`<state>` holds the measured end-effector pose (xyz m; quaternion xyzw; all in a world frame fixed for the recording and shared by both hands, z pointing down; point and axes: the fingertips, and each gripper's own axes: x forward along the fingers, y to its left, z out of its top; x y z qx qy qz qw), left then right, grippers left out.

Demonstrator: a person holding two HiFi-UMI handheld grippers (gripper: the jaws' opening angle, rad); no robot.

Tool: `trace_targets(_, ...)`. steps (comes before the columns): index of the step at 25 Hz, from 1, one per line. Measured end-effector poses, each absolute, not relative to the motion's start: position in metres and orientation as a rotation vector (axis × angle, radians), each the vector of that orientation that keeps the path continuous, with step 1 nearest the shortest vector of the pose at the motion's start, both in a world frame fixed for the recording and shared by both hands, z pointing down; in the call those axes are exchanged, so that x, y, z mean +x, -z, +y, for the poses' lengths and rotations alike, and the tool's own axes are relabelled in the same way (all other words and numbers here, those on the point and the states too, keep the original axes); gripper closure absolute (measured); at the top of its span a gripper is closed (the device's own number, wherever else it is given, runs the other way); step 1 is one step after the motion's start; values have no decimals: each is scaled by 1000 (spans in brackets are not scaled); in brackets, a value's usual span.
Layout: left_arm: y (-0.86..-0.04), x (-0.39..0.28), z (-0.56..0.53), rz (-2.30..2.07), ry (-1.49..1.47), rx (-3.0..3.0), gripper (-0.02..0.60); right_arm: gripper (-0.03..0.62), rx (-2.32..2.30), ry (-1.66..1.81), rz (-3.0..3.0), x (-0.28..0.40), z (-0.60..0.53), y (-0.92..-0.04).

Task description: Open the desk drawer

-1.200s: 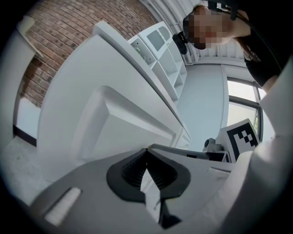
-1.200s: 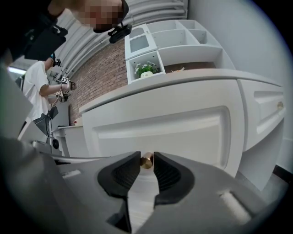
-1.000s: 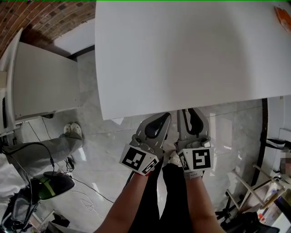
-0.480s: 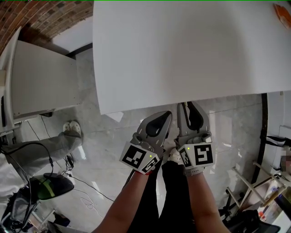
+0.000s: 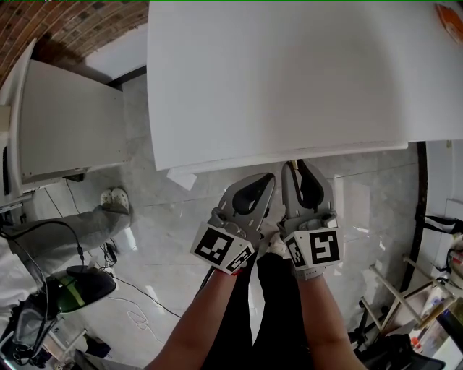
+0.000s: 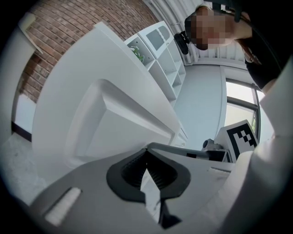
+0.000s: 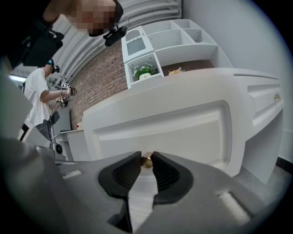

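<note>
Right claw (image 7: 147, 156) on brass drawer knob (image 7: 147, 161)

A brick wall (image 5: 72, 22), glossy marble floor (image 5: 170, 227), white shelving (image 7: 176, 39)

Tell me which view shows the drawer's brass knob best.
The right gripper view: the brass knob sits clamped between the jaws of the right gripper, against the drawer front. The head view hides it under the desk top; the left gripper view shows only the drawer front at an angle, no knob.
</note>
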<state>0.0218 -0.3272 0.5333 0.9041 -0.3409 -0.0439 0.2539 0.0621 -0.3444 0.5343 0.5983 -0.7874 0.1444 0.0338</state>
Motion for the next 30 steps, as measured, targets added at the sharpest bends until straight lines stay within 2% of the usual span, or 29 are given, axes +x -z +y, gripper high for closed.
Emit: trace_targets(30,-529,33,-281,-1005,108,2477,578,520,1788,-461,-2468,63,-281,-533)
